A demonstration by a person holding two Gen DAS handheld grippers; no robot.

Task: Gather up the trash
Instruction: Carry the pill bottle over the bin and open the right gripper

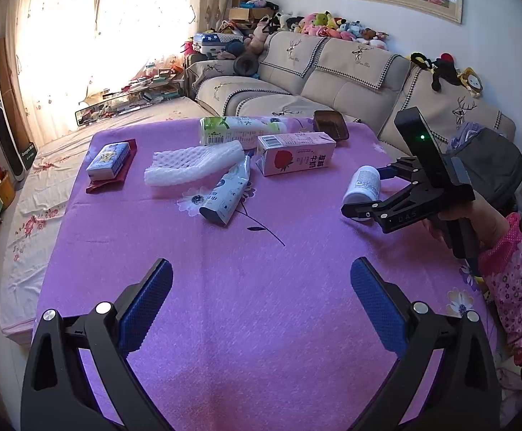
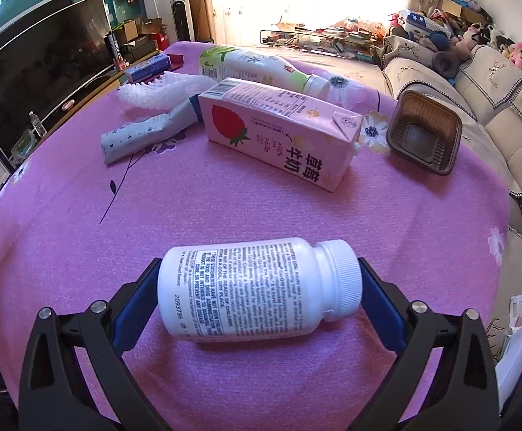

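A white pill bottle (image 2: 257, 289) lies on its side on the purple tablecloth (image 2: 225, 208), lengthwise between the fingers of my right gripper (image 2: 261, 287). The jaws stand wide around it, and the pads appear to touch its base and cap. The bottle (image 1: 362, 184) and the right gripper (image 1: 368, 194) also show at the right in the left wrist view. My left gripper (image 1: 261, 280) is open and empty over the near part of the cloth. Further back lie a pink strawberry milk carton (image 2: 278, 133), a green-and-white bottle (image 2: 261, 66), a crumpled tube (image 2: 146, 134), white foam netting (image 2: 160, 91) and a brown plastic tray (image 2: 424, 133).
A small blue box (image 1: 108, 160) sits on a red packet at the table's far left. A beige sofa (image 1: 332, 79) with plush toys runs behind the table. A television (image 2: 38, 82) stands to the left in the right wrist view. A dark bag (image 1: 490, 165) sits at the right.
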